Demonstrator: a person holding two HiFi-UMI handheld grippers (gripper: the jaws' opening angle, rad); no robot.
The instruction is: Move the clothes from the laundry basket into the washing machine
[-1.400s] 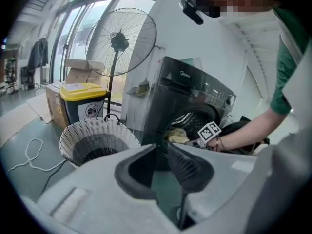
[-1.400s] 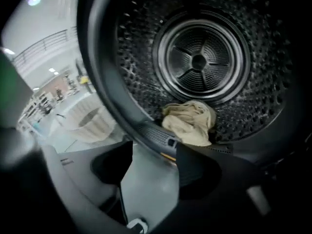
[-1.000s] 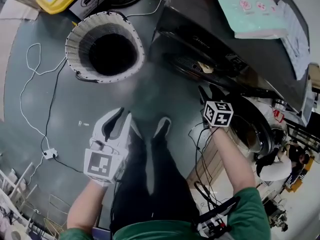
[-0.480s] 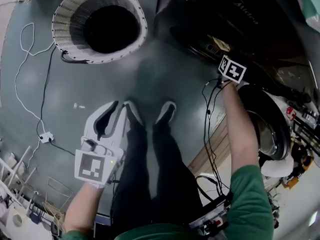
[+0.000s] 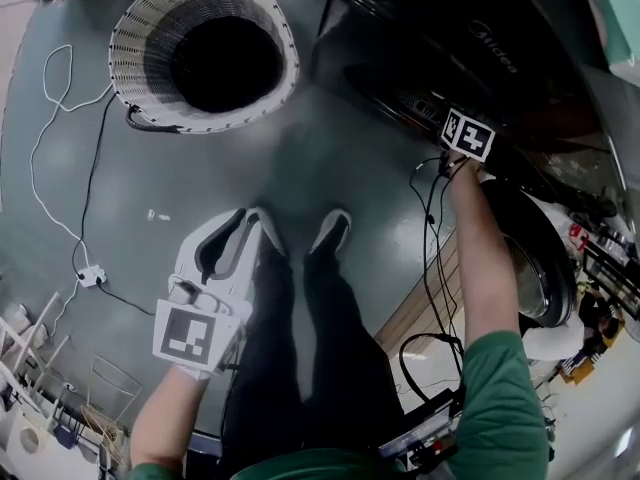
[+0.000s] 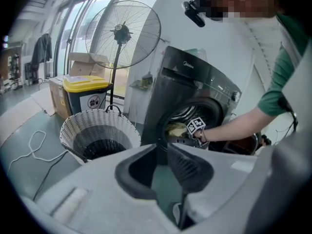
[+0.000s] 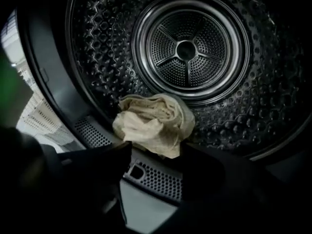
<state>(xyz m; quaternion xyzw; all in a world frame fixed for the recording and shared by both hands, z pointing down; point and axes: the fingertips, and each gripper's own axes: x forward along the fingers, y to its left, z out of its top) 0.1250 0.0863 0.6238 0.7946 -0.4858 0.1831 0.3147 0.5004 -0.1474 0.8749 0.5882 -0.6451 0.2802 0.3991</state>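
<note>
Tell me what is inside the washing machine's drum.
A crumpled cream cloth lies at the front lip of the perforated steel drum, just past the right gripper, its opening jaws not pressing it. No other clothes show; the lower front is hidden behind those jaws.

Glossy perf. metal drum (image 7: 253, 106), crumpled matt cloth (image 7: 153, 123), woven basket (image 5: 135, 48).

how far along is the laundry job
Done: a cream cloth lies at the front of the washer drum. In hand: nothing; jaws of the right hand-held gripper are opening short of the cloth, the left hand-held gripper is shut, empty. Left: the laundry basket shows a dark inside, no clothes visible.
</note>
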